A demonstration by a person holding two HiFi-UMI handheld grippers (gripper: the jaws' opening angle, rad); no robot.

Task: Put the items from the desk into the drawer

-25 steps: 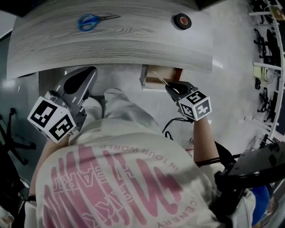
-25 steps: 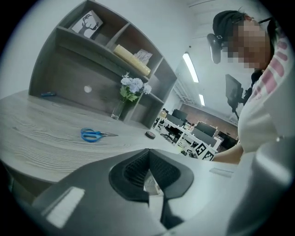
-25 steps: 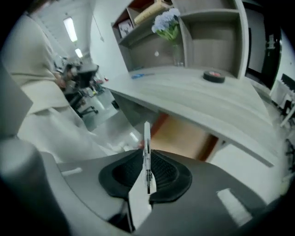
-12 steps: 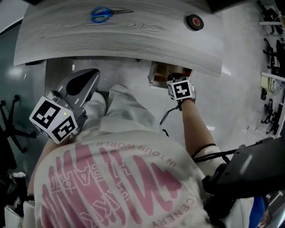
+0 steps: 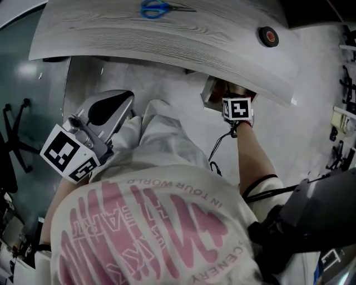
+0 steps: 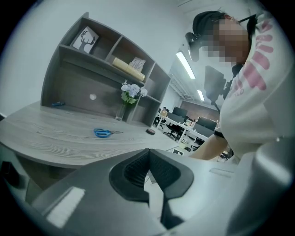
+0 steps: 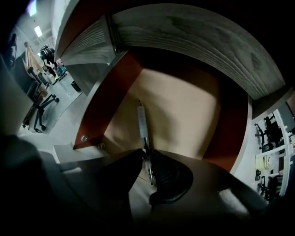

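A slim, pale-barrelled pen point(image 7: 142, 122) lies lengthwise at the centre of the right gripper view, its far end reaching over the light wooden floor of the open, red-brown-sided drawer point(image 7: 115, 92); its near end sits between the jaws of the right gripper point(image 7: 145, 154), which have just been easing apart yet pinch it at their tips. In the head view that gripper point(image 5: 237, 108), its cube showing a black-and-white square marker, points down into the drawer point(image 5: 214, 96) under the edge of the grey wood-grain desk point(image 5: 139, 39), right of centre; on the desktop remain blue-handled scissors point(image 5: 157, 8) at the top edge and a round black disc with a red centre point(image 5: 268, 36) at upper right. The left gripper point(image 5: 125, 100) is held at middle left, beside the person's knee; its own view shows its jaws point(image 6: 148, 154) clenched on nothing, with the scissors point(image 6: 103, 133) and disc point(image 6: 150, 131) on the desk point(image 6: 46, 133) beyond. The person's pale sweatshirt point(image 5: 156, 222) carries pink lettering, upside down, of which "WORLD" can be read; a vase of flowers point(image 6: 131, 92) stands by the grey shelf unit point(image 6: 69, 69).
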